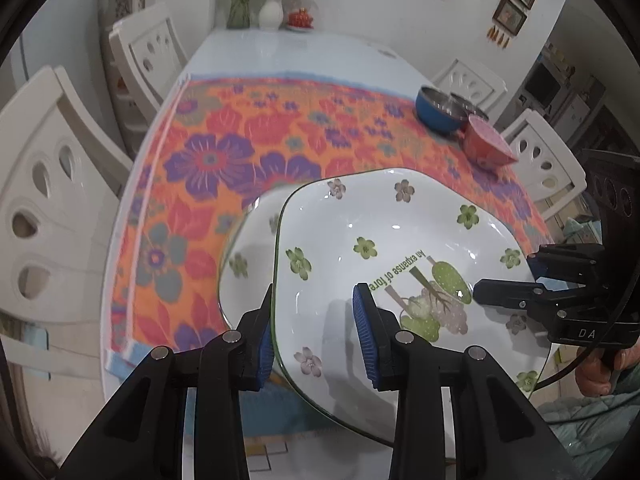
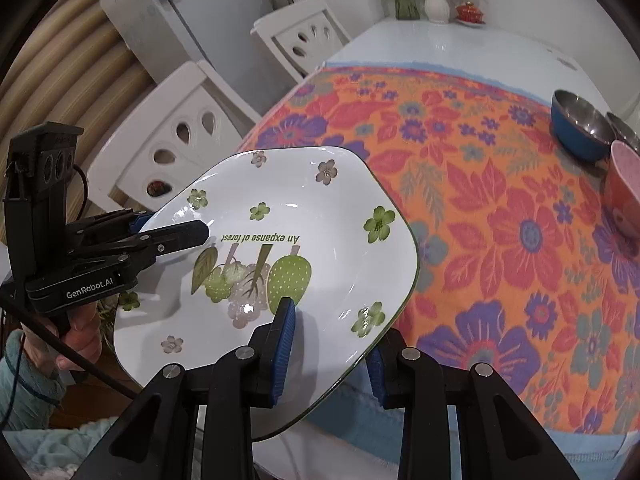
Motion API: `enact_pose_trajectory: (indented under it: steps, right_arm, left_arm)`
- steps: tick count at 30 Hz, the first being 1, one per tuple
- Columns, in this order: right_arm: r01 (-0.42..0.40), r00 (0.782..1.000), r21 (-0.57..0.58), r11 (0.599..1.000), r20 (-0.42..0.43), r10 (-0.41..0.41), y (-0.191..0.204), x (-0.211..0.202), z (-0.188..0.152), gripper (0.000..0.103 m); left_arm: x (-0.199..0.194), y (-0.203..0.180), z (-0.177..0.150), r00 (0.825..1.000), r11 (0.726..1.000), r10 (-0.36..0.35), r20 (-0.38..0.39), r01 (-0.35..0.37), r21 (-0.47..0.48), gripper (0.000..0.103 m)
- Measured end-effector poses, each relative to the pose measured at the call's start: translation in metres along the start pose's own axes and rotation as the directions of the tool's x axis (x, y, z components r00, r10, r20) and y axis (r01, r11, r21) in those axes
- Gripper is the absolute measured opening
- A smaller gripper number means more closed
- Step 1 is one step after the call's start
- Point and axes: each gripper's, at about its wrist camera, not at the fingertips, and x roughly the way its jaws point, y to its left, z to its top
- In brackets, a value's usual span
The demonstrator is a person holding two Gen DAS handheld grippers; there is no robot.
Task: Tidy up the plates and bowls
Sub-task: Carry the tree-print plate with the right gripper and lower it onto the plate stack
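Above the near table edge: a white, rounded-square ceramic plate (image 1: 400, 240) printed with green and mauve flowers, trees and the words "An expanse of forest" hung tilted in the air, carried at two opposite edges.
Left gripper (image 1: 314, 332): black fingers with blue ribbed pads closed on the plate's left rim, one pad above the glazed face and the other below the edge.
Right gripper (image 2: 332, 344): the same black-and-blue build, clamped on the plate's right rim, one pad on the printed face and the other under the edge.
Second plate: in the left wrist view a white shape with a green flower (image 1: 244, 256) showed under the carried plate; it looked like another plate of the same pattern lying on the cloth, though blur made that uncertain.
Cloth: an orange tablecloth with large red and purple flowers (image 2: 500, 220) covered the near part of the white glossy table (image 1: 280, 52).
Bowls: a blue bowl with a steel inside (image 2: 580, 128) stood at the cloth's far right, a second steel bowl (image 1: 466, 104) just behind it, and a red bowl with a pink inside (image 1: 486, 146) just beside them, nearer the camera.
Far end: a white vase of flowers (image 1: 271, 12) and a small red lidded pot (image 1: 300, 18) stood near the wall.
Surroundings: white chairs with teardrop cut-outs (image 1: 48, 208) ringed the table.
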Motion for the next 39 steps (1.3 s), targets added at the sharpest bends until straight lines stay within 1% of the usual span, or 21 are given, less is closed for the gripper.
enact_pose_trajectory:
  steps: [3,9,14,21,26,32,39]
  right_arm:
    - [0.000,1.000,0.009,1.000,-0.024,0.000,0.001,0.009,-0.007,0.032]
    - [0.003,0.998,0.035,0.999,-0.056,-0.001,0.003,0.025,-0.014,0.032]
    - [0.013,0.998,0.053,0.999,-0.068,-0.009,0.002,0.031,-0.013,0.032]
    - [0.019,0.997,0.072,0.997,-0.073,-0.014,0.001,0.036,-0.009,0.032]
    - [0.011,0.996,0.088,0.996,-0.088,-0.003,-0.003,0.040,-0.007,0.032]
    - [-0.002,0.995,0.088,0.996,-0.100,0.011,-0.002,0.042,-0.008,0.032]
    - [-0.012,0.994,0.079,0.997,-0.104,0.020,0.000,0.040,-0.010,0.032]
  left_arm:
    - [0.007,0.004,-0.008,1.000,1.000,-0.001,-0.030,0.001,-0.001,0.032]
    - [0.020,0.013,-0.012,0.998,1.000,-0.003,-0.061,0.002,-0.014,0.032]
    - [0.028,0.020,-0.009,0.998,1.000,-0.015,-0.068,0.013,-0.027,0.032]
    - [0.036,0.024,0.001,0.997,1.000,-0.001,-0.074,0.000,-0.010,0.032]
    - [0.039,0.029,0.010,0.996,1.000,-0.003,-0.084,0.001,-0.029,0.032]
    - [0.036,0.033,0.019,0.996,0.999,0.019,-0.083,-0.022,-0.034,0.034]
    - [0.035,0.040,0.024,0.997,0.998,0.007,-0.075,-0.012,-0.066,0.035]
